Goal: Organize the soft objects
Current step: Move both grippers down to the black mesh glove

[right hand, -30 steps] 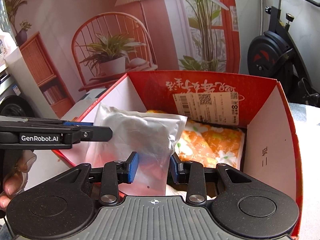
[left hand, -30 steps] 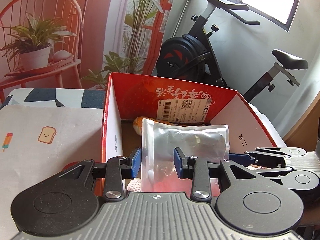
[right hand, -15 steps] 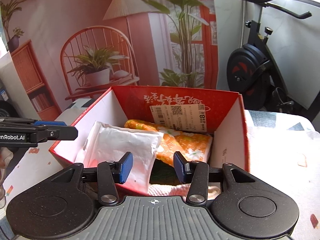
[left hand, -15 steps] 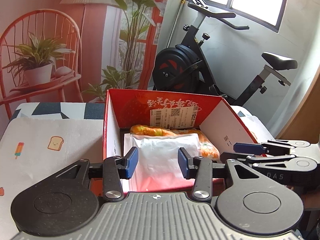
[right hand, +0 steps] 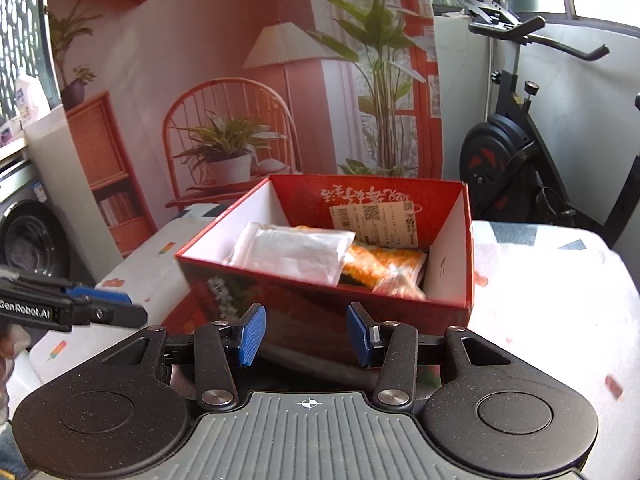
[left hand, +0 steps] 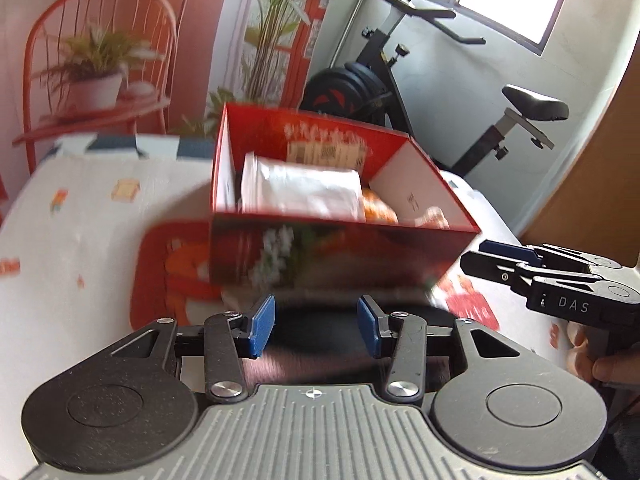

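A red cardboard box (left hand: 320, 256) (right hand: 304, 304) stands on the table. Inside it a white plastic pouch (left hand: 304, 194) (right hand: 296, 252) lies on an orange patterned soft pack (left hand: 378, 210) (right hand: 384, 264). My left gripper (left hand: 316, 322) is open and empty, held back in front of the box's near wall. My right gripper (right hand: 306, 334) is open and empty, also in front of the box. The right gripper shows at the right of the left wrist view (left hand: 532, 268); the left gripper shows at the left of the right wrist view (right hand: 80, 308).
The table has a white cloth with small prints (left hand: 80, 208) (right hand: 552, 288). A red mat (left hand: 172, 276) lies under the box. An exercise bike (left hand: 400, 92) (right hand: 516, 152) stands behind the table, a printed backdrop (right hand: 240, 100) behind it, and a washing machine (right hand: 24, 236) at the left.
The right gripper let go of the white pouch, which now lies in the box. Both grippers opened wider and pulled back out of the box to its near side.
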### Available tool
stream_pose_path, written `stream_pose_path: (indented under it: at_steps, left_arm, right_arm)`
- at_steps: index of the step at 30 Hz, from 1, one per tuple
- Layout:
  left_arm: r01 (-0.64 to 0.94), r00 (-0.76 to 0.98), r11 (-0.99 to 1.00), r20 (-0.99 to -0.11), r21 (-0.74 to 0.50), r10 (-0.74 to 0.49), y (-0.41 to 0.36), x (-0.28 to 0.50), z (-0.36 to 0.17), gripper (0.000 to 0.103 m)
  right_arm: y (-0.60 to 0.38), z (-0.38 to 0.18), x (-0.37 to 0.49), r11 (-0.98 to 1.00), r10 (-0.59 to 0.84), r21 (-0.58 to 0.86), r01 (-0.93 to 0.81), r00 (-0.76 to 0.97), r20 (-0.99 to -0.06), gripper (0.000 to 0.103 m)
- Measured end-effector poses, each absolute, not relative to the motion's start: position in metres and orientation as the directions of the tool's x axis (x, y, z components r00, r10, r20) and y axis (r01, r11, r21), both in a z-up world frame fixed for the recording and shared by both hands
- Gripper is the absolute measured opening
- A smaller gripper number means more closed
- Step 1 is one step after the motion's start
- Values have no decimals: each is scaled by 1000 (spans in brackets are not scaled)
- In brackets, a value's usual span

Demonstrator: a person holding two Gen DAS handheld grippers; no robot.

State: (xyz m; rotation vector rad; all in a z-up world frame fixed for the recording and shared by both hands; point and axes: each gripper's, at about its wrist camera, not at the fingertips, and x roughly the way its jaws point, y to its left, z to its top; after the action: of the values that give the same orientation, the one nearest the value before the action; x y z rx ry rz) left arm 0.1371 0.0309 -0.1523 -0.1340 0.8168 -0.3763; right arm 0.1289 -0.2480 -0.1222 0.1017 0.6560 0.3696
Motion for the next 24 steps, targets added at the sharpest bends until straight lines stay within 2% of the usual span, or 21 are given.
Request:
stream_pose_path:
  at_steps: [5,11,14,24]
  left_arm:
    - [228,552,925,-742,-305,-381,38,106,-191,48]
    - [132,470,915,-788,-382,-397,55,103,-229,48]
    - [135,435,913,-804,-386,-405,54,107,-240,55]
    - [151,353,914,-843,-377,-406,32,111,-275,55]
  right_arm:
    - [-245,-156,89,927,372,222,-302,669,-643,42]
    - [-237,-190,72,937,345,224,-269,593,-728,43]
    - [-231,-196,68,944,318,196,-265,576,-753,52]
    - [-228,-219,68,954,284,190,-232,493,-822,60]
